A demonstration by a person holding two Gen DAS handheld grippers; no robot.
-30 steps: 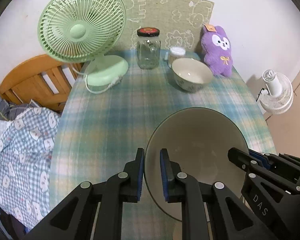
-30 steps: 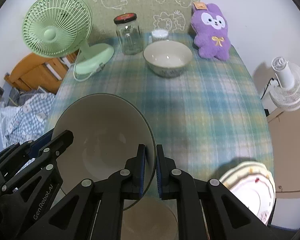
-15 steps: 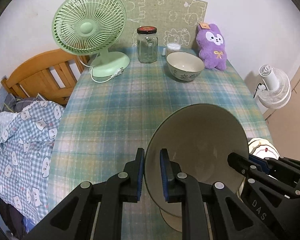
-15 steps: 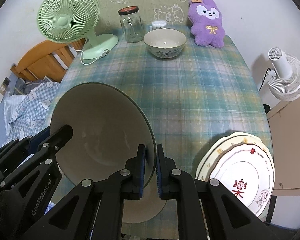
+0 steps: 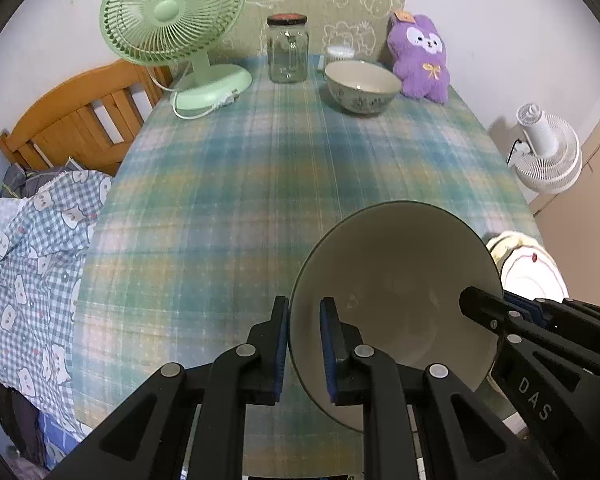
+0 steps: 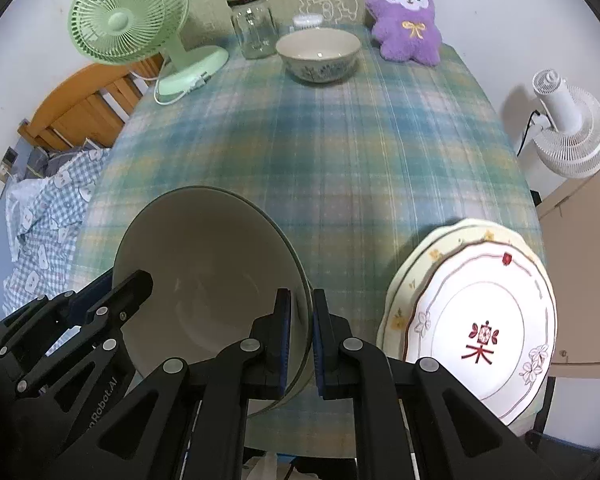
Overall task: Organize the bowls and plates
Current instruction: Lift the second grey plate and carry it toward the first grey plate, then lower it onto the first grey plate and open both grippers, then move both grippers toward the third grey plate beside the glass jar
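A large beige bowl (image 5: pixel 396 300) is held between both grippers near the table's front edge. My left gripper (image 5: pixel 303 348) is shut on its left rim. My right gripper (image 6: pixel 299 344) is shut on its right rim; the bowl also shows in the right wrist view (image 6: pixel 208 276). In that view a second rim shows just under the held bowl, so it seems to sit in another bowl. A stack of two plates (image 6: pixel 476 320) lies at the front right corner. A smaller patterned bowl (image 5: pixel 362 86) stands at the far end.
At the far end stand a green desk fan (image 5: pixel 176 16), a glass jar (image 5: pixel 287 54), a small white container (image 5: pixel 340 54) and a purple plush toy (image 5: pixel 422 60). A wooden bed frame (image 5: pixel 76 124) is left of the table, a white floor fan (image 5: pixel 548 148) right of it.
Both grippers with the large bowl have pulled back toward the table's front edge and come lower. The plate stack has come into view at the right.
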